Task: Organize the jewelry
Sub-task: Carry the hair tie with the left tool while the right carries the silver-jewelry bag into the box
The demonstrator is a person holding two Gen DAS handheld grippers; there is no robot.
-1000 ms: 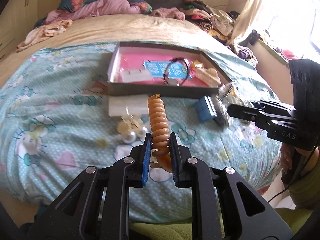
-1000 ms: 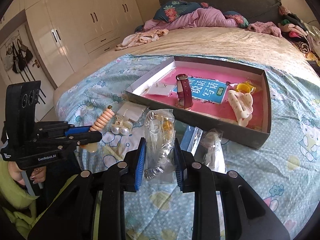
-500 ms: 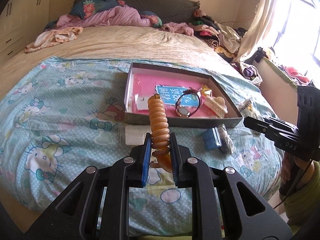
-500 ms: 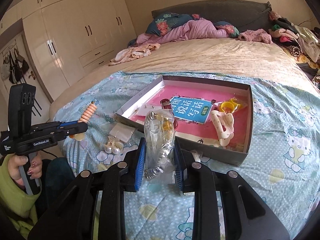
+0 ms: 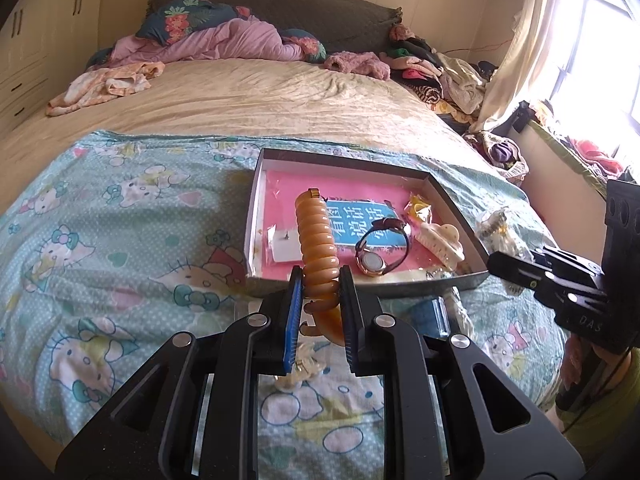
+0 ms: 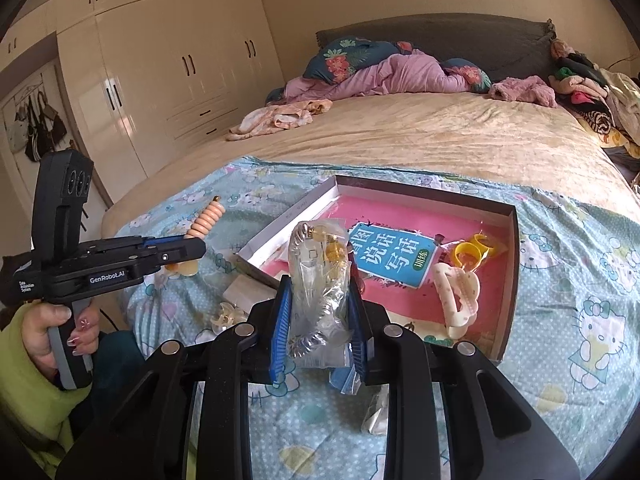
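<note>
My left gripper [image 5: 319, 286] is shut on an orange beaded hair clip [image 5: 317, 244] and holds it upright above the blanket, just short of the box's near wall. My right gripper [image 6: 319, 300] is shut on a clear plastic bag of jewelry [image 6: 320, 280], raised near the box's near left corner. The grey box [image 5: 372, 286] with a pink floor [image 6: 404, 216] holds a watch [image 5: 380, 250], a cream claw clip [image 6: 458, 298], a yellow item [image 6: 474, 250], a blue card [image 6: 390, 254] and a white earring card [image 5: 285, 245].
Loose small items lie on the Hello Kitty blanket [image 5: 120, 248] before the box: a white box [image 6: 246, 294], pearl earrings [image 6: 228, 316], a blue packet [image 5: 430, 314], a clear bag [image 6: 376, 412]. Clothes are piled at the bed's head and right side. Wardrobes [image 6: 168, 80] stand left.
Both grippers have risen and pulled back from the blanket with their loads; the box now sits lower and farther in both views. Both stay shut.
</note>
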